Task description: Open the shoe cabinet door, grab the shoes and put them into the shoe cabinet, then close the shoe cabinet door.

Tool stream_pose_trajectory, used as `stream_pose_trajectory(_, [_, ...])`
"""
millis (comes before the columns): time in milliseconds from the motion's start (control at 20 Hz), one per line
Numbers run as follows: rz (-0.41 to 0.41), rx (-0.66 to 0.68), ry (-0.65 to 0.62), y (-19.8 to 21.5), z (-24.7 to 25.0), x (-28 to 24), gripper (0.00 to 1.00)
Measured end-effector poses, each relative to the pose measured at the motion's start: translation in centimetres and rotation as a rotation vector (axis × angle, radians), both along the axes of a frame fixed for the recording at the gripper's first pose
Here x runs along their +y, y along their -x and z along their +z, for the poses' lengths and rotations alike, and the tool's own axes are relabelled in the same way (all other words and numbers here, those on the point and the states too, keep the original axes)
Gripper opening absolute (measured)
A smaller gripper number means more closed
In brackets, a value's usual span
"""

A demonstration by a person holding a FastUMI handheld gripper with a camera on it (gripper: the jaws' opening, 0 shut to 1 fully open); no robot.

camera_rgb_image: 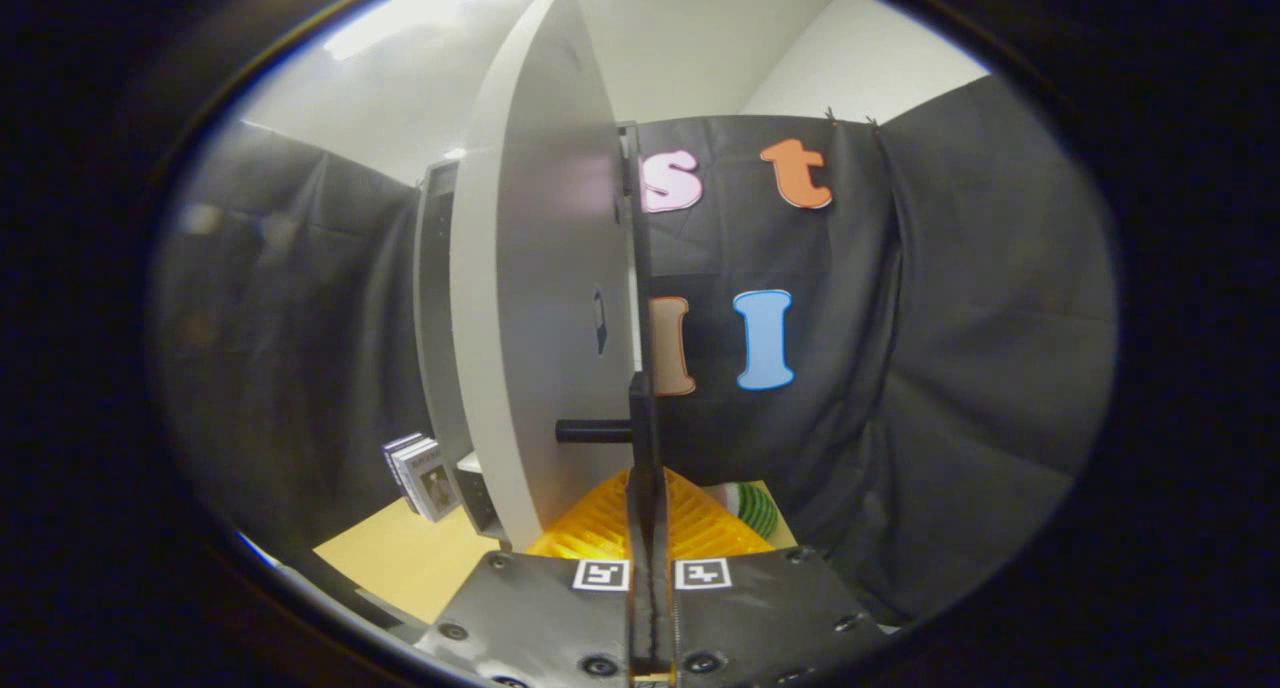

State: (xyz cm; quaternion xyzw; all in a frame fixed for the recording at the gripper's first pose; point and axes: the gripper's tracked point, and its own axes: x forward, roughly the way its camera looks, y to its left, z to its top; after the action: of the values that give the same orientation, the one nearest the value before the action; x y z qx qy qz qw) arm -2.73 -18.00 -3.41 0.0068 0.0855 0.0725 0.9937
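Shoe cabinet door [530, 298], a big flat white panel, is standing edge-on right in front of the hand-held gripper [650, 528] and is swinging out from the grey shoe cabinet [437, 298] behind it. The cabinet body is sitting just to the left of the door, and its dark inside is showing as a thin strip beside the door.

A short black bar handle [592, 430] is sticking out of the door near its lower part. The hand-held gripper's two black fingers [640, 438] are pressed close together, with just a thin line between them, and they are reaching up along the right edge of the door. The handle's tip is meeting the side of the fingers. It is hard to tell if they are pinching the door's thin edge or only touching it.

An orange ribbed plastic thing [600, 523] is lying low down by the foot of the door, just ahead of the gripper's base. A round green and white striped thing [752, 508] is sitting to the right of the door's foot. A small white box with a picture on it [425, 478] is standing on the yellow wooden bench [410, 558], to the left of the door, near the cabinet's bottom corner.
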Motion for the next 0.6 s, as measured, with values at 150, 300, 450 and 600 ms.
stream_pose_trajectory(150, [0.039, 0.003, 0.016, 0.0, 0.1, 0.2, 0.04])
stream_pose_trajectory(300, [0.039, -0.002, 0.047, 0.2, 0.0, -0.2, 0.04])
stream_pose_trajectory(450, [0.008, -0.001, 0.024, 0.7, 0.2, -0.1, 0.03])
stream_pose_trajectory(600, [-0.032, -0.029, 0.06, 3.6, 0.1, -0.9, 0.03])
